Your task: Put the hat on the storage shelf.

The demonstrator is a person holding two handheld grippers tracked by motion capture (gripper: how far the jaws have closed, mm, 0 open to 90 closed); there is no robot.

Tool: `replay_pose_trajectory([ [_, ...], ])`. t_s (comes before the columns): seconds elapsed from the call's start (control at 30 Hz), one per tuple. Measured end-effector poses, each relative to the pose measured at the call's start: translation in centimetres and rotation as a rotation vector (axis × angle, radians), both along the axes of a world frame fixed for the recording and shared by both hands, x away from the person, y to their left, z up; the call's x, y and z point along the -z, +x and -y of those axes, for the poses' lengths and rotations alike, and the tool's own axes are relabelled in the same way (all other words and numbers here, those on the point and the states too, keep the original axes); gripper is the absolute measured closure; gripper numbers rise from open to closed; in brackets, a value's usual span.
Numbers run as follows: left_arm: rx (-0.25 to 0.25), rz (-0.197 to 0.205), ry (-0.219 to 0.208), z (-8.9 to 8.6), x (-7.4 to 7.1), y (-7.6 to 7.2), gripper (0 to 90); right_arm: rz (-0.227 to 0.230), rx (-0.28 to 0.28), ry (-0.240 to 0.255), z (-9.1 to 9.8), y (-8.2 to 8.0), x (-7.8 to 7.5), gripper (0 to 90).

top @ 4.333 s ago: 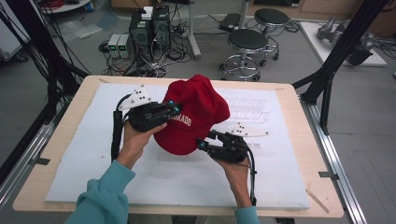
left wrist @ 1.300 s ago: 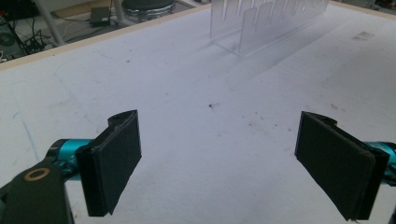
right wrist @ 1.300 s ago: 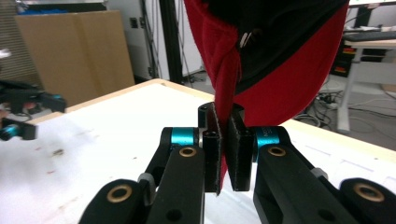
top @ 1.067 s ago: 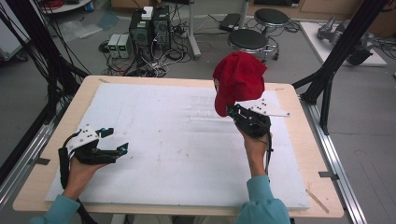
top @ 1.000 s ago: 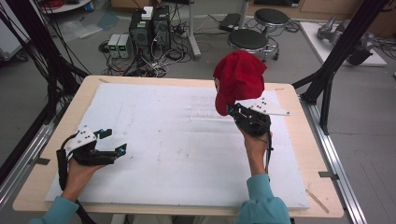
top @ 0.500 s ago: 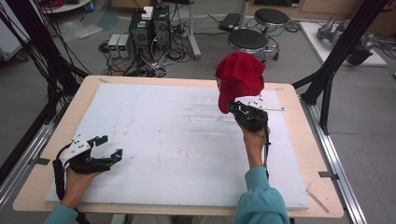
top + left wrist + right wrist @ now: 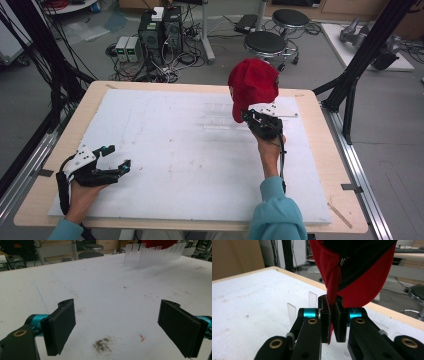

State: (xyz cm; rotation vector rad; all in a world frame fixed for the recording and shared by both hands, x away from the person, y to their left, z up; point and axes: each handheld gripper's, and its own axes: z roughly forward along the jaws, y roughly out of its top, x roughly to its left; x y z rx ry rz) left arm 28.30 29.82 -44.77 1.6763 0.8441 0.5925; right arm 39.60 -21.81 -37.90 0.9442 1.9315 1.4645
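A red cap hangs in the air above the far right of the white mat, with my right gripper shut on its edge. In the right gripper view the cap's red fabric is pinched between the two black pads, with the dark lining showing above. My left gripper rests low at the near left of the mat, open and holding nothing. Its pads stand wide apart over bare mat.
A clear plastic rack of upright slats stands on the far part of the mat, below and left of the cap. Stools and computer boxes sit on the floor beyond the table. A black frame post rises at the right.
Both grippers held the cap at the mat's middle at first. The left has let go and drawn back to the near left corner, open. The right has lifted the cap to the far right.
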Motion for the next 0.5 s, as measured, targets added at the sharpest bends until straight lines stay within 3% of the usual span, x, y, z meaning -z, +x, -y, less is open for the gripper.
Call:
replay_pose_trajectory([
  [0.2,-0.001,0.005,-0.007,-0.03,0.02,-0.04,15.1,-0.046,0.006,-0.026,-0.56,0.42,0.63,86.2],
  [0.5,-0.007,0.003,-0.020,-0.18,0.03,-0.04,15.1,-0.089,0.026,-0.022,-0.53,0.48,0.96,85.9],
])
